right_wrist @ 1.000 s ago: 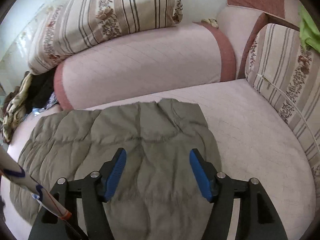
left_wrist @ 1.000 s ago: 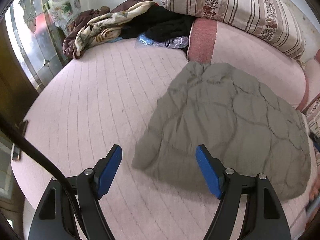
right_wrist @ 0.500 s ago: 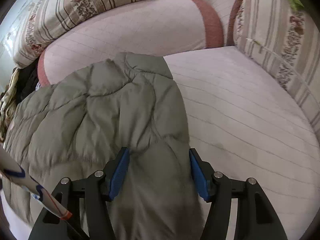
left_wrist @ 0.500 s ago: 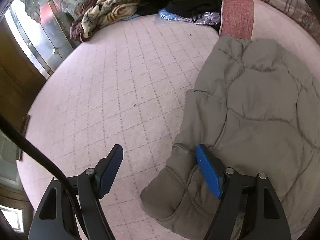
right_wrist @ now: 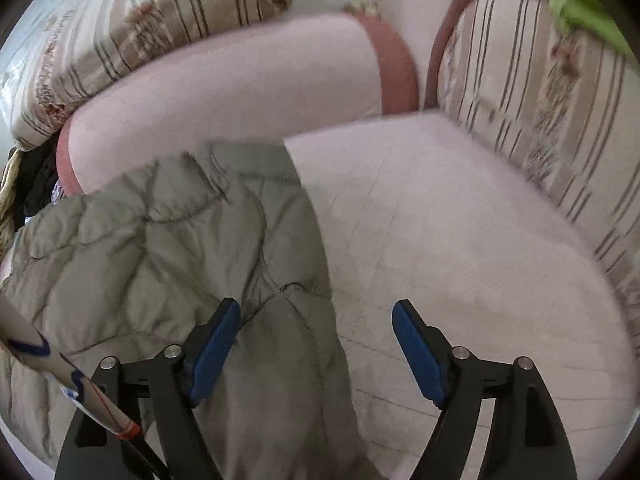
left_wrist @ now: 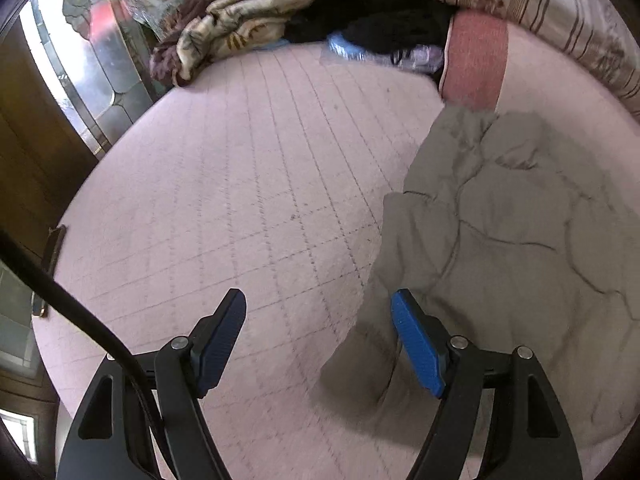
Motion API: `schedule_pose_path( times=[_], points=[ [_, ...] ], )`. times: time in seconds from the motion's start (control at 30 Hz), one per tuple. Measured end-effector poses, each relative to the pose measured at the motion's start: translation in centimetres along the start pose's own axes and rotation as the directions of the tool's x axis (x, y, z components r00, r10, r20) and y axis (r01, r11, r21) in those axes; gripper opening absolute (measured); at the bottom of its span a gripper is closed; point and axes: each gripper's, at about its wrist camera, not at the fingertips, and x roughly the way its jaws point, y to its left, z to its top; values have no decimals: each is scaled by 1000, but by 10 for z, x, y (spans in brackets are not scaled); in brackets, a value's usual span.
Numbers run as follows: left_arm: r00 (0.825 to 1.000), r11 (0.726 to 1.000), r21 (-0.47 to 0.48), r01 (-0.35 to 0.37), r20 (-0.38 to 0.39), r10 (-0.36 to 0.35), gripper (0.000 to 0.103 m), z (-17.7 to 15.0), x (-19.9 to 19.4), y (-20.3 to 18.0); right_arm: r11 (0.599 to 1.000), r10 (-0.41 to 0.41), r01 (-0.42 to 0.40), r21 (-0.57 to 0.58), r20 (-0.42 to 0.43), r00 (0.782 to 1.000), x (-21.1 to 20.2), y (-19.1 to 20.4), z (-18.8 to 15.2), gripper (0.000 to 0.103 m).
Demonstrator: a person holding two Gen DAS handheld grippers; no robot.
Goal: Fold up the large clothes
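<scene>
An olive-green quilted jacket (left_wrist: 512, 248) lies spread on the pink sofa seat (left_wrist: 248, 184). My left gripper (left_wrist: 320, 340) is open, low over the seat, with the jacket's left edge and sleeve between and under its right finger. In the right wrist view the jacket (right_wrist: 160, 248) fills the lower left. My right gripper (right_wrist: 316, 352) is open over the jacket's right edge; its left finger is above the fabric, its right finger above bare seat (right_wrist: 460, 240).
A pile of crumpled blankets and dark clothes (left_wrist: 288, 24) lies at the far end of the seat. Striped cushions (right_wrist: 560, 128) and a pink bolster (right_wrist: 240, 84) line the back. A wooden door frame (left_wrist: 36, 128) stands left. A cable (left_wrist: 80, 320) crosses my left gripper.
Both grippers dropped low toward the jacket, then shifted outward: the left now straddles the jacket's left edge, the right its right edge. Both stayed open.
</scene>
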Motion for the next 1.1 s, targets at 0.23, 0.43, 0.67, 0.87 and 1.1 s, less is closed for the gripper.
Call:
schedule_pose_path(
  times=[0.23, 0.43, 0.67, 0.87, 1.1],
  points=[
    [1000, 999, -35, 16, -8, -16, 75, -24, -24, 21, 982, 111, -106, -155, 22, 994, -40, 67, -25, 80],
    [999, 998, -48, 27, 24, -26, 75, -57, -52, 35, 976, 69, -86, -198, -92, 993, 6, 103, -45, 82],
    [994, 995, -89, 36, 104, -27, 75, -90, -96, 58, 979, 131, -135, -150, -37, 991, -42, 86, -39, 82],
    [994, 993, -109, 49, 101, -38, 75, -114, -109, 65, 971, 89, -93, -220, -30, 996, -61, 88, -61, 82],
    [991, 991, -133, 27, 134, -8, 75, -133, -132, 84, 985, 102, -116, -124, -115, 988, -48, 67, -66, 82]
  ],
)
